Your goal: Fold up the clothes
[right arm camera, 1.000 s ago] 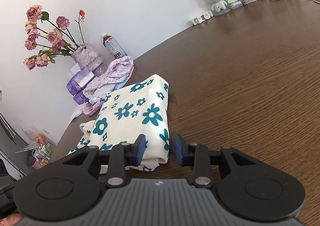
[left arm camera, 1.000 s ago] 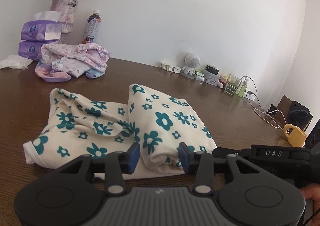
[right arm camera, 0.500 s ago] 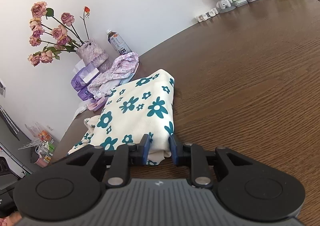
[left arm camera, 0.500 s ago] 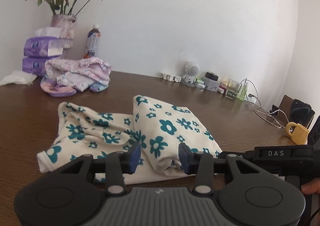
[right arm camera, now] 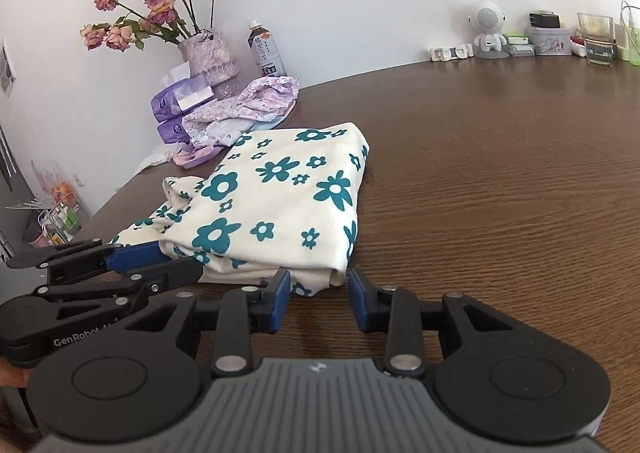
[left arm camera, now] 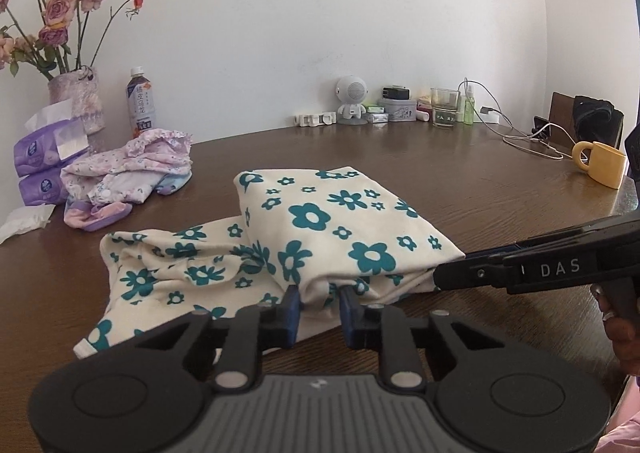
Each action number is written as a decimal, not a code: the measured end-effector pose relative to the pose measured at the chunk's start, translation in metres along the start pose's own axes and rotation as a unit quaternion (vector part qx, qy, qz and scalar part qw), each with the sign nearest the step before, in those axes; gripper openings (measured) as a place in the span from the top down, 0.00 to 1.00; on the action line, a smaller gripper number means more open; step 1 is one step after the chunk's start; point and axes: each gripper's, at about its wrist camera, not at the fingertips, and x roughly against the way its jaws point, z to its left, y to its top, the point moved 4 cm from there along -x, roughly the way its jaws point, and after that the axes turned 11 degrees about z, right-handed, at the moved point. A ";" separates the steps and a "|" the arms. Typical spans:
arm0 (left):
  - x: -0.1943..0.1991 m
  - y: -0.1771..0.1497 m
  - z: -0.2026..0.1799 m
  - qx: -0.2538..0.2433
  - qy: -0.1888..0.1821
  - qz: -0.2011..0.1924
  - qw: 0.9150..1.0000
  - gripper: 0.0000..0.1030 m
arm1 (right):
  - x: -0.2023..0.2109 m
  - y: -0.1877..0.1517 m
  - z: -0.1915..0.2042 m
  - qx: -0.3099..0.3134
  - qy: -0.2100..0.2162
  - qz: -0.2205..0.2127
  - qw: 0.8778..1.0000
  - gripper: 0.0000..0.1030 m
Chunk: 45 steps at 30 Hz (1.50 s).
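Observation:
A cream garment with teal flowers [left arm camera: 340, 229] lies folded on the brown table [left arm camera: 460, 177], with a looser part spread to its left. My left gripper [left arm camera: 320, 311] is shut on the garment's near edge, and fabric bunches between its blue pads. From the right wrist view that same gripper [right arm camera: 180, 263] pinches the garment [right arm camera: 280, 205] at its left near edge. My right gripper [right arm camera: 318, 295] is open, with the garment's near right corner lying just inside its fingers. In the left wrist view the right gripper [left arm camera: 450, 275] reaches in from the right and touches that corner.
A heap of pink and lilac clothes [left arm camera: 132, 169] sits at the back left beside tissue packs [left arm camera: 40, 157], a vase of roses [left arm camera: 76, 101] and a bottle [left arm camera: 141, 105]. A yellow mug [left arm camera: 600, 163], cables [left arm camera: 528, 141], a glass [left arm camera: 444, 107] and small items line the wall.
My left gripper's fingers have narrowed onto the garment's near edge. The right gripper, pinched tight half a second ago, has opened. Both views have levelled and dropped closer to the table.

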 end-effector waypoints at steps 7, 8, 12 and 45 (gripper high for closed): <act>-0.004 0.001 0.012 0.034 -0.027 0.013 0.999 0.92 | -0.004 0.001 0.000 0.018 -0.015 -0.007 1.000 0.87; -0.005 0.001 0.015 0.044 -0.033 0.016 0.998 0.93 | -0.005 0.001 0.000 0.021 -0.017 -0.008 1.000 0.90; -0.007 -0.001 0.021 0.069 -0.048 0.024 0.996 0.93 | -0.007 0.001 -0.001 0.027 -0.021 -0.010 0.999 0.92; 0.015 0.051 0.030 0.066 -0.072 -0.037 0.995 0.56 | 0.004 0.039 -0.032 -0.038 0.047 -0.025 0.998 0.60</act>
